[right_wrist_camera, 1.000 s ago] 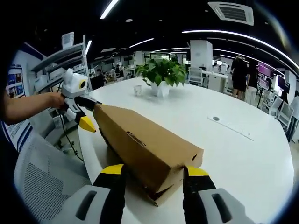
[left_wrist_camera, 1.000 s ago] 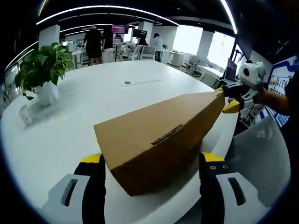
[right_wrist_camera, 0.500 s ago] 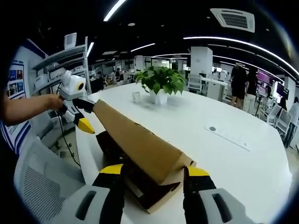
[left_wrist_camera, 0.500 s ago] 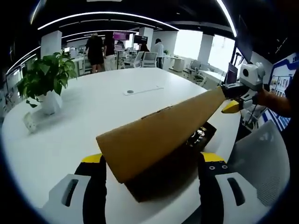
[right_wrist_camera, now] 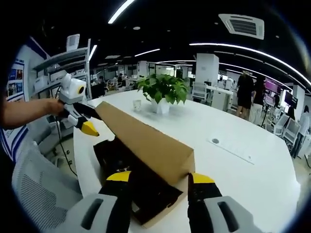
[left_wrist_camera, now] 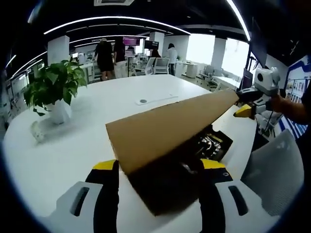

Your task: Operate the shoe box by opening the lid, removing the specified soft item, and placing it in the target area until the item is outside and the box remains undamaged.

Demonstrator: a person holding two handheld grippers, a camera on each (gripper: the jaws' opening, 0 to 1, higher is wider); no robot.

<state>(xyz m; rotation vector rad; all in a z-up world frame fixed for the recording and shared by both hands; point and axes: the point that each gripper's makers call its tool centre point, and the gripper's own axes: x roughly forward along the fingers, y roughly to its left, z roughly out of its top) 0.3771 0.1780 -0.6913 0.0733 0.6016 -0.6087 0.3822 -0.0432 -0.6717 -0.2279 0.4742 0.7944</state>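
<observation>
Left gripper view is showing the plain brown cardboard lid (left_wrist_camera: 165,128) being held up at one end between the yellow-tipped prongs of the left tool (left_wrist_camera: 158,167), the far end being gripped by the right tool (left_wrist_camera: 243,99); in the right gripper view the right tool (right_wrist_camera: 159,178) is straddling its own end likewise. Both tools are parted only as wide as the lid and closed against it. The lift is best continued evenly, both ends being raised together, so that the hinge is not being twisted or torn. The dark-lined shoe box (right_wrist_camera: 146,194) is resting near the edge of the round white counter (left_wrist_camera: 97,109). Something dark with pale markings (left_wrist_camera: 211,144) is lying inside; whether it is the soft item cannot be told.
</observation>
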